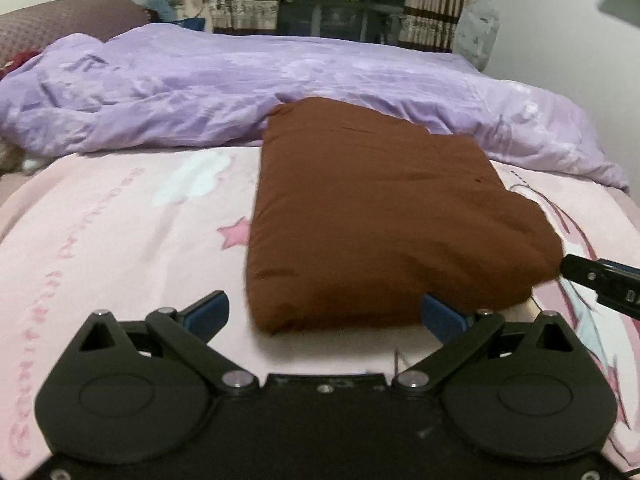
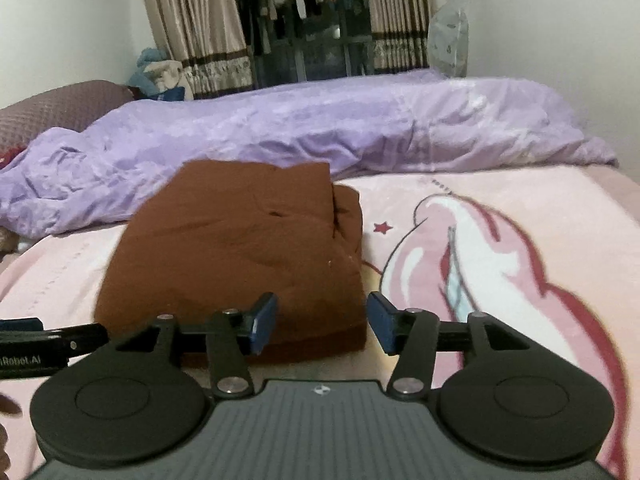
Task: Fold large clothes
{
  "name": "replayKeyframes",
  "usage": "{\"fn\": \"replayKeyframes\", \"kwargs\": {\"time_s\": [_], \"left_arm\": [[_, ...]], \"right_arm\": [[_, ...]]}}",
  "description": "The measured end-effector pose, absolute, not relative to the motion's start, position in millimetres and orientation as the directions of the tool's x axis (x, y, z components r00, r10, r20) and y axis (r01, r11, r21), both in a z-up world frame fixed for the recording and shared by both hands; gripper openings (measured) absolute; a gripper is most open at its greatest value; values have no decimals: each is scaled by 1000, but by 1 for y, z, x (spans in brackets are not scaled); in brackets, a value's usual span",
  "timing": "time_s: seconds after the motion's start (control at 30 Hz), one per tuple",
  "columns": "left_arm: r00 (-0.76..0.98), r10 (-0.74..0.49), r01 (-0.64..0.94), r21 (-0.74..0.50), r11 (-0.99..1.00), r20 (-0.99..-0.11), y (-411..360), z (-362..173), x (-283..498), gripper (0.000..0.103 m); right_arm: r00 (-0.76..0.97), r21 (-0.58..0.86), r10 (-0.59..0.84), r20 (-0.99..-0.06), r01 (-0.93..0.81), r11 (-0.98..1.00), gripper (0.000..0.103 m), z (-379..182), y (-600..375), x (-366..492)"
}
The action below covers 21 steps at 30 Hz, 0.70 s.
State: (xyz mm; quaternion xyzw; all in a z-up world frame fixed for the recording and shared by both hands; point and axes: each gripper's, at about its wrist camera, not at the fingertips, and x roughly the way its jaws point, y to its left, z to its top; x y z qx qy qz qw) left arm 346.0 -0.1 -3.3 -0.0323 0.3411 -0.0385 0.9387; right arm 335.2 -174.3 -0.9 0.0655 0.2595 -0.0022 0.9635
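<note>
Closest in, the left claw (image 1: 324, 316) has its blue pads spread wide, nothing pinched between them. The near left corner of the brown folded garment (image 1: 372, 216) sits right in that gap, just past the fingertips, but the pads stand clear on either side of it. Over on the right, the right claw (image 2: 322, 326) also stands apart, its two blue pads flanking the near right corner of the same brown bundle (image 2: 240, 248); the cloth lies between and just beyond the pads, and neither pad presses on it. In the left wrist view the tip of the right claw pokes in from the right edge, right up against the garment's near right corner; whether it actually touches is hard to call through the blur.

The garment itself lies flat on the bed as a thick, tidy rectangle, layered folds showing along its right side. It rests on a pink blanket (image 2: 500, 240) printed with stars and a cartoon figure.

Further back, the garment's far edge comes up against a rumpled purple duvet (image 1: 240, 80) stretched across the bed. Beyond that, a maroon pillow (image 1: 60, 20) at the left, then striped curtains (image 2: 192, 20) framing a dark window with clothes hanging behind.
</note>
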Motion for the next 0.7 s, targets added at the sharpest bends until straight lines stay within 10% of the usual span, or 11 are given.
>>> {"fn": "replayKeyframes", "kwargs": {"time_s": [0.7], "left_arm": [[769,-5,-31,-46,998,-639,13,15,177,103]], "right_arm": [[866,34,-16,-500,39,999,77,14,-156,179]]}}
